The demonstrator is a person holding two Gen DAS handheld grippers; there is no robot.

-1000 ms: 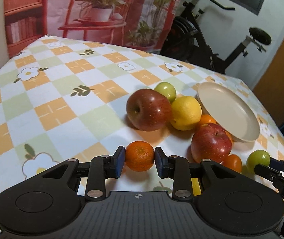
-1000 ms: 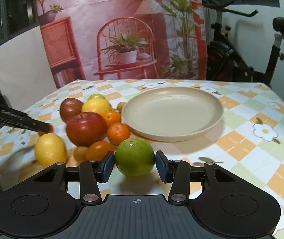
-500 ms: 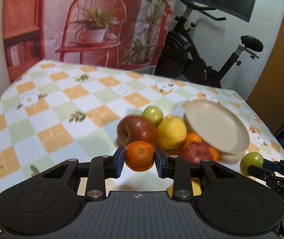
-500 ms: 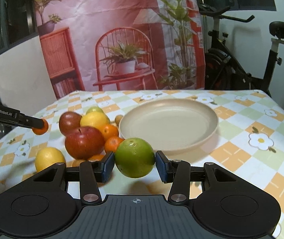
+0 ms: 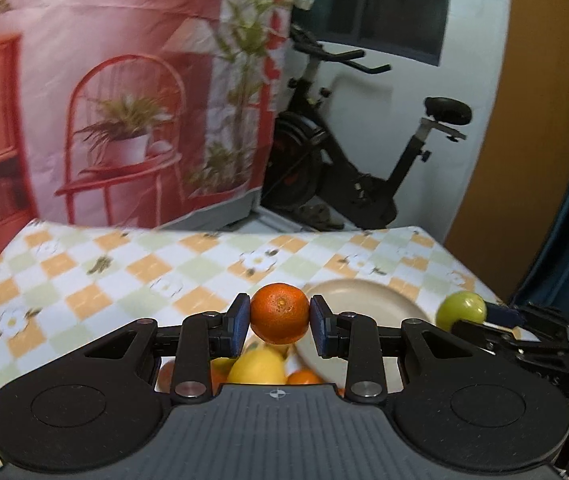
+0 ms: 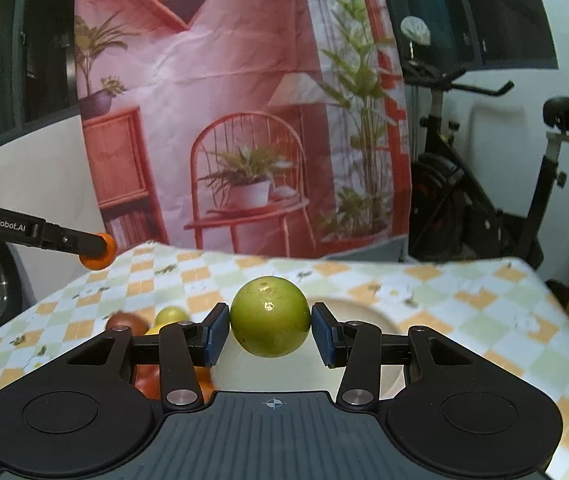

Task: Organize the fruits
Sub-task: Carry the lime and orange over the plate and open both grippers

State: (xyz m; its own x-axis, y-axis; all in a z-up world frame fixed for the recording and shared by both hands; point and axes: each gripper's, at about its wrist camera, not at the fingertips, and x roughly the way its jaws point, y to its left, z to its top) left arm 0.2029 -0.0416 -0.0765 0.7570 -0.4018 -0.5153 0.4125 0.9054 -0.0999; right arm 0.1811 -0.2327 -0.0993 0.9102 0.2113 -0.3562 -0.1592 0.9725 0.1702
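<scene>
Both grippers have risen well clear of the worktop point(image 5: 84, 280) since a second ago, so each fruit is off the pile and ready, I judge, for the plate point(image 5: 356, 296). The right gripper point(image 6: 270, 328), level, pinches the green fruit point(image 6: 270, 316); the left gripper point(image 5: 280, 320), level, pinches the orange point(image 5: 280, 312).

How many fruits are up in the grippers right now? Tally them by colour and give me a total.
Orange: 1, the mandarin clamped in the left gripper.
Green: 1, the green fruit clamped in the right gripper.
Total: 2 held fruits.
</scene>
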